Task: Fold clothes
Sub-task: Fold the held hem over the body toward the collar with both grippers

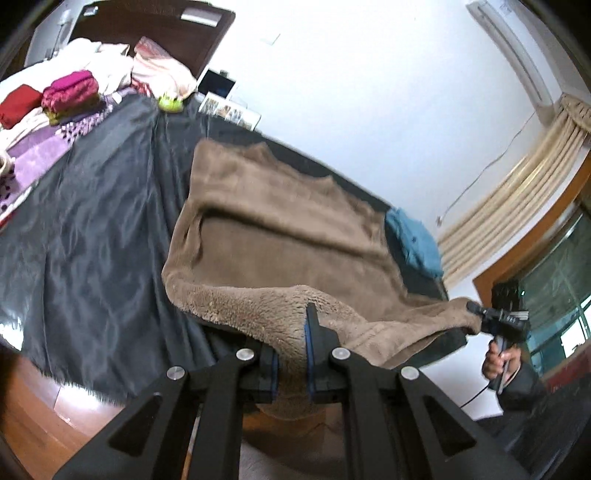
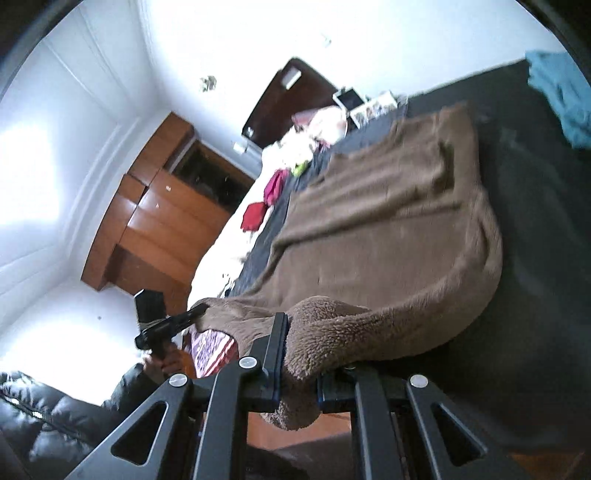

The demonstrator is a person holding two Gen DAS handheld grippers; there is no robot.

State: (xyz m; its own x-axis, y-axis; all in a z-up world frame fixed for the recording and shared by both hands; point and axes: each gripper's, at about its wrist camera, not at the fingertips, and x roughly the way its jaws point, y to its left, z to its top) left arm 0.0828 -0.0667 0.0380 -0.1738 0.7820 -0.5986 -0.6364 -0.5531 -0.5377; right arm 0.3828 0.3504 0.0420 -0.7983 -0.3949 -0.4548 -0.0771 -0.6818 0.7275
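Left gripper point(image 1: 291, 354) clamped tight on the near hem of a brown fleece garment point(image 1: 280, 229), fuzzy lining bunched between the blue-edged pads and hanging in a short flap below them. Right gripper point(image 2: 301, 363) likewise closed hard on the same hem at the other corner, thick pile squeezed between its fingers and a lobe of fabric drooping beneath. Seen from the left wrist camera, right gripper small at the far right, pinching the hem's corner, with a hand point(image 1: 496, 363) wrapped round its handle and a dark sleeve point(image 1: 524, 384) below. Seen from the right wrist camera, left gripper point(image 2: 197, 314) at the left, nipping the opposite corner, held by a hand point(image 2: 168, 363) emerging from a dark puffy jacket sleeve point(image 2: 55, 410). Near edge of the garment lifted off the bed and stretched between the two grippers; the rest spread flat over a dark grey bedcover point(image 1: 92, 221), far edge reaching toward the wall side. Folded teal garment point(image 1: 417, 240) just beside the brown one's far right corner. Farther up the bed, a red folded piece point(image 1: 18, 105) and a magenta folded piece point(image 1: 70, 90) on pale bedding, with a small green thing point(image 1: 170, 103) nearby. Dark wooden headboard point(image 1: 155, 26) behind; cream curtain point(image 1: 509, 195) at the right; wooden wardrobe point(image 2: 162, 206) across the room. Motion blur throughout.
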